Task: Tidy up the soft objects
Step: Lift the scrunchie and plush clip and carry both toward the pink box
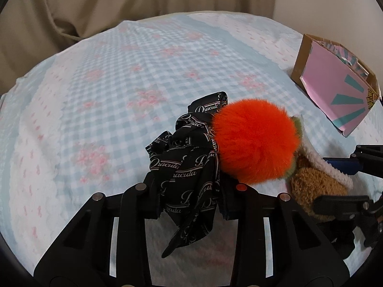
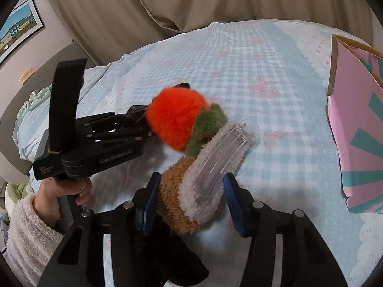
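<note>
A black scarf printed "Dracula" is bunched between the fingers of my left gripper, which is shut on it just above the bed. An orange fluffy pom-pom with a green plush part lies right of it; it also shows in the right wrist view. A brown and white fuzzy plush piece with a clear plastic comb-like part lies between the blue pads of my right gripper, whose jaws stand open around it. The left gripper also shows in the right wrist view.
A cardboard box with a pink and teal liner lies on the bed at the right, also seen in the right wrist view. The checked blue bedspread covers the bed. Beige curtains hang behind.
</note>
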